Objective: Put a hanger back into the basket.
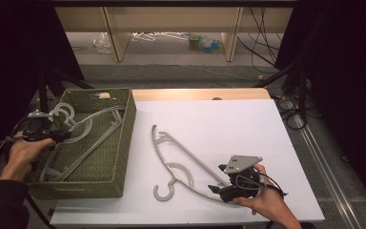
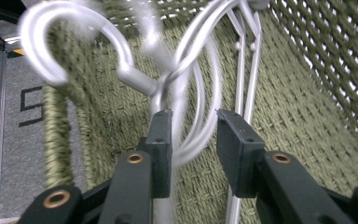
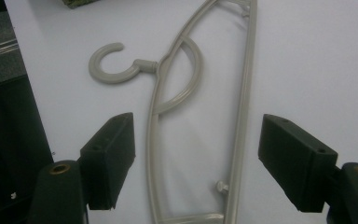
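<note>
White tabletop (image 1: 248, 124) bore a grey hanger (image 1: 186, 164), lying between the wide-apart jaws of the right gripper (image 1: 217, 189). Over the green basket (image 1: 124, 143), the left gripper (image 1: 64, 136), narrowly parted, straddled a pale hanger (image 2: 168, 79) without clamping it.

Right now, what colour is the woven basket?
Olive green basket; clearest in the high view.

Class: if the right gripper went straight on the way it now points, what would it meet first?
Most likely the grey hanger on the white table: it lies between the right gripper's open jaws, though depth is unclear.
</note>
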`<state>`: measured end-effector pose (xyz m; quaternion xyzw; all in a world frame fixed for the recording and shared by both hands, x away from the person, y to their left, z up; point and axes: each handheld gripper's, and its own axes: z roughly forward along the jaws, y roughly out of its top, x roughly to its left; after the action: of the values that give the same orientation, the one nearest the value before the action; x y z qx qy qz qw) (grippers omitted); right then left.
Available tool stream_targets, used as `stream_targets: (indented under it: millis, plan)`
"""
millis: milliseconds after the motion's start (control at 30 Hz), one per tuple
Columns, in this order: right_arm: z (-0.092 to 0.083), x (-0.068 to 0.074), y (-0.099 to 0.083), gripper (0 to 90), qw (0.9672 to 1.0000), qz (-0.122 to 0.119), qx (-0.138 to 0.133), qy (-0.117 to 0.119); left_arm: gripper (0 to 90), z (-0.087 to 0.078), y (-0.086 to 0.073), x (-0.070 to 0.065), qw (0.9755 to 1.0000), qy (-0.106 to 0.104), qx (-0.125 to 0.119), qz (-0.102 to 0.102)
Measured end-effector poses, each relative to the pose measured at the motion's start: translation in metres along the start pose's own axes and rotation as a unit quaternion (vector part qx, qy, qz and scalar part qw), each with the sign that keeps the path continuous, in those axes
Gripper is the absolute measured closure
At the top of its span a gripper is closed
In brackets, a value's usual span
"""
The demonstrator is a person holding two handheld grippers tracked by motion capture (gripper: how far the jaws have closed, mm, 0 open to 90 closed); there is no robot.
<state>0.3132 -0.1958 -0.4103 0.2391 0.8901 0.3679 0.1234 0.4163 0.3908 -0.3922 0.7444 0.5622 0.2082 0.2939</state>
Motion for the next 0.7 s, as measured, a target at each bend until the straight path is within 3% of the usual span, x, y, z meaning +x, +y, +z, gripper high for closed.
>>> stream_targets:
  millis: [67, 167, 200, 233, 267, 433, 467, 533, 600, 633, 700]
  plan:
    - [0.000, 0.000, 0.000, 28.0, 1.0000, -0.002, 0.000, 0.000, 63.7, -0.001, 0.000, -0.001, 0.9999, -0.001, -0.010, -0.006]
    - [0.001, 0.000, 0.000, 28.0, 1.0000, -0.001, -0.001, 0.001, 59.5, -0.011, 0.000, -0.007, 0.9997, -0.004, -0.022, 0.006]
    - [0.001, 0.000, 0.000, 28.0, 1.0000, 0.001, 0.001, 0.001, 57.4, -0.021, 0.000, -0.015, 0.9990, -0.005, -0.044, 0.013]
    - [0.001, 0.000, 0.000, 28.0, 1.0000, 0.001, 0.001, 0.001, 55.5, -0.025, -0.001, -0.021, 0.9971, -0.017, -0.073, -0.012]
    - [0.001, -0.001, 0.000, 28.0, 1.0000, 0.000, 0.000, 0.002, 54.1, -0.030, -0.002, -0.025, 0.9955, -0.029, -0.089, -0.019]
    - [0.003, -0.001, -0.001, 27.8, 1.0000, 0.003, 0.001, 0.001, 46.9, -0.051, -0.007, -0.040, 0.9920, -0.036, -0.121, -0.002]
    - [0.003, -0.001, -0.001, 27.6, 1.0000, 0.004, 0.001, 0.001, 44.0, -0.062, -0.010, -0.049, 0.9890, -0.056, -0.136, -0.008]
    - [0.003, -0.001, -0.001, 27.6, 1.0000, 0.004, 0.002, 0.001, 42.0, -0.066, -0.011, -0.053, 0.9879, -0.062, -0.142, -0.008]
    - [0.003, 0.000, -0.001, 27.6, 1.0000, 0.005, 0.000, 0.004, 40.9, -0.078, -0.017, -0.075, 0.9792, -0.108, -0.171, -0.012]
    - [0.003, 0.000, -0.001, 27.6, 1.0000, 0.005, 0.000, 0.004, 40.4, -0.078, -0.017, -0.075, 0.9792, -0.108, -0.171, -0.012]
    - [0.003, 0.000, -0.001, 27.5, 1.0000, 0.007, 0.002, 0.006, 39.5, -0.083, -0.021, -0.099, 0.9728, -0.143, -0.182, 0.002]
